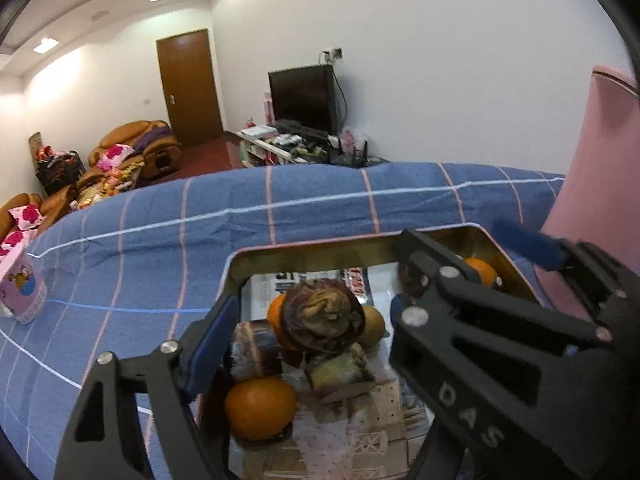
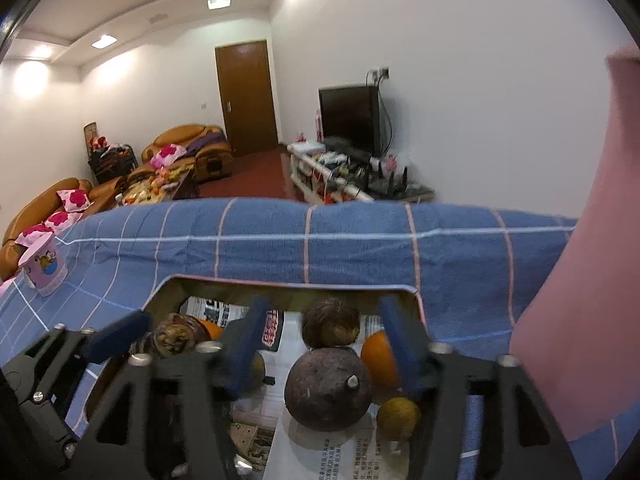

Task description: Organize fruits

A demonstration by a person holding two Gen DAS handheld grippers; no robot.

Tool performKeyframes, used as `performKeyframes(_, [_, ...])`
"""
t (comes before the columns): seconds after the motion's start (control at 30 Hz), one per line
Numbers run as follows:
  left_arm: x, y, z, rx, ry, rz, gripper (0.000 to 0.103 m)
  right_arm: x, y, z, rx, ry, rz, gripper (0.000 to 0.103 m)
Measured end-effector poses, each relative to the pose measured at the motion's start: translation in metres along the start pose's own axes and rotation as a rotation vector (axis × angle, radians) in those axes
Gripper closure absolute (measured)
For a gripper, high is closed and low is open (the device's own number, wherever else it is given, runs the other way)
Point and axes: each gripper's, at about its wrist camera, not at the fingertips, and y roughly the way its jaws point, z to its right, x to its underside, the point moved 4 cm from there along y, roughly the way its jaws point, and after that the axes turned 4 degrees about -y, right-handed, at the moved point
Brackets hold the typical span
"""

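A metal tin [image 1: 308, 254] lined with newspaper sits on the blue checked cloth [image 1: 160, 240]. In the left wrist view it holds an orange [image 1: 260, 408], a dark wrinkled fruit [image 1: 324, 316], cut cane-like pieces [image 1: 256, 348] and another orange [image 1: 480, 272] at the far right. My left gripper [image 1: 304, 312] is open above the pile, holding nothing. In the right wrist view my right gripper [image 2: 320, 340] is open over the tin [image 2: 280, 286], around a big dark round fruit [image 2: 328, 388]. A brown fruit [image 2: 330, 322], an orange [image 2: 380, 358] and a small yellowish fruit [image 2: 398, 418] lie beside it.
A pink cup [image 2: 42, 266] stands on the cloth at the left. A pink upright object [image 2: 580, 280] rises at the right of the tin. Beyond the cloth's far edge are sofas [image 2: 184, 152], a TV stand [image 2: 352, 176] and a door.
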Motion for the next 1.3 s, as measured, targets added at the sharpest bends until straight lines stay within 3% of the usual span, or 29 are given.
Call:
performKeyframes(0.07, [0.000, -0.006, 0.001, 0.002, 0.007, 0.028, 0.020, 0.000, -0.009, 0.001, 0.030, 0.000, 0.046, 0.029])
performKeyframes(0.13, [-0.001, -0.011, 0.000, -0.008, 0.007, 0.053, 0.007, -0.001, -0.018, 0.007, 0.068, 0.012, 0.083, 0.028])
performKeyframes(0.27, [-0.002, -0.022, -0.008, 0.003, -0.027, 0.116, 0.001, -0.001, -0.032, 0.019, 0.121, 0.055, 0.145, 0.027])
performKeyframes(0.33, [-0.002, -0.023, -0.012, 0.005, -0.044, 0.124, 0.000, -0.001, -0.037, 0.023, 0.142, 0.076, 0.162, 0.023])
performKeyframes(0.6, [0.003, -0.028, -0.026, 0.006, -0.082, 0.131, 0.000, 0.001, -0.058, 0.015, 0.197, 0.052, 0.237, 0.023])
performKeyframes(1.3, [0.019, -0.068, -0.045, -0.047, -0.078, 0.243, 0.000, 0.020, -0.101, 0.001, 0.225, 0.042, 0.284, 0.023])
